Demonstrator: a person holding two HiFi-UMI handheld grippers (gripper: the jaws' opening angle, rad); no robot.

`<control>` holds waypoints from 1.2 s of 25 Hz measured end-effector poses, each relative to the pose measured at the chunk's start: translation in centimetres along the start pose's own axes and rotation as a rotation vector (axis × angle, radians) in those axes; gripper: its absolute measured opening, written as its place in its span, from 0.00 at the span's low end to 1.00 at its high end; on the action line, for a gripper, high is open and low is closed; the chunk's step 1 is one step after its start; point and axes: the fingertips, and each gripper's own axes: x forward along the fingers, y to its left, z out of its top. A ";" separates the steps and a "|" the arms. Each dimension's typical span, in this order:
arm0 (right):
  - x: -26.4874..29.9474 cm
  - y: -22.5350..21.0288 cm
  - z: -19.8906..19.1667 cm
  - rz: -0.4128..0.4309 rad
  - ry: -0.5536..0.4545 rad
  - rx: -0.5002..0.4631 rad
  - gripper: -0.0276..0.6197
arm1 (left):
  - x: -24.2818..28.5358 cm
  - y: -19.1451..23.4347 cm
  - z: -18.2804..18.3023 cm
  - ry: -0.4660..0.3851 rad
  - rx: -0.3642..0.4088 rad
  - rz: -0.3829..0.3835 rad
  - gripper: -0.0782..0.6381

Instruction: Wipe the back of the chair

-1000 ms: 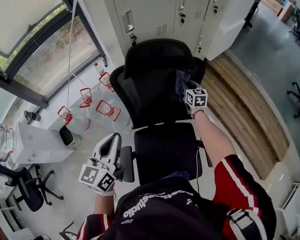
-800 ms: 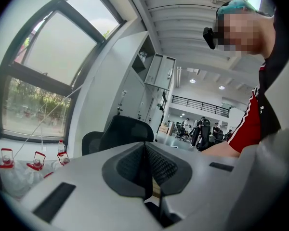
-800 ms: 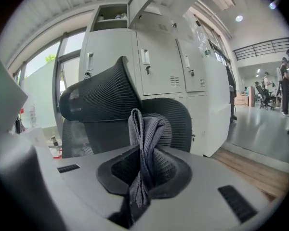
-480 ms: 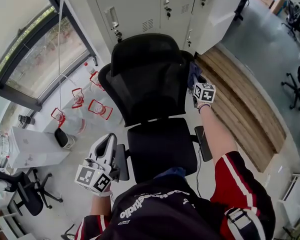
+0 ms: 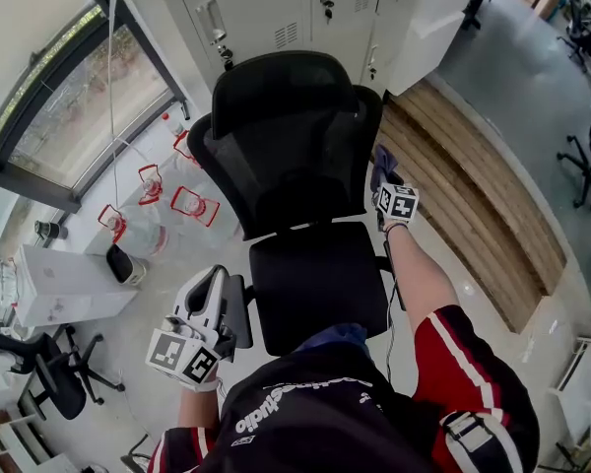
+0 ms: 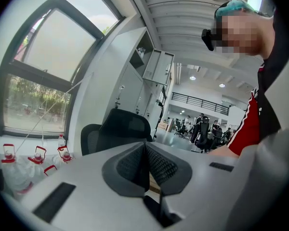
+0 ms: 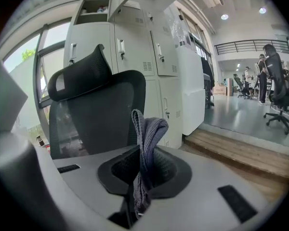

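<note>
Right gripper (image 5: 385, 177), fingers clamped on the grey cloth (image 7: 147, 129), sits beside the chair back (image 5: 286, 156). Between strokes, I'd say; next, press in and sweep. Left gripper (image 5: 213, 289) fingers closed, empty.

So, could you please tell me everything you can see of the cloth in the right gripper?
The cloth is a small grey-blue rag, ribbed or knitted by its look, folded into a narrow bunch. The right gripper is shut on its lower part, so it stands upright from the jaws with a rounded fold on top and a short end hanging below. It sits by the right edge of the black chair back; contact with it cannot be told.
</note>
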 end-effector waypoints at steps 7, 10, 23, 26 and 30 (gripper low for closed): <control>1.5 3.1 -2.6 0.041 0.037 -0.042 0.14 | -1.5 0.9 -0.7 0.004 -0.008 0.040 0.14; 1.7 5.1 -2.8 0.068 0.044 -0.075 0.14 | -2.4 1.3 -0.6 -0.006 -0.012 0.052 0.14; 2.7 17.2 -4.0 0.245 0.085 -0.180 0.14 | -6.3 3.0 -0.2 -0.073 -0.037 0.126 0.14; 2.9 20.7 -4.5 0.293 0.090 -0.194 0.14 | -7.5 3.7 0.0 -0.088 -0.044 0.153 0.14; 3.0 25.8 -5.0 0.366 0.099 -0.211 0.14 | -9.2 4.3 -0.1 -0.103 -0.055 0.192 0.14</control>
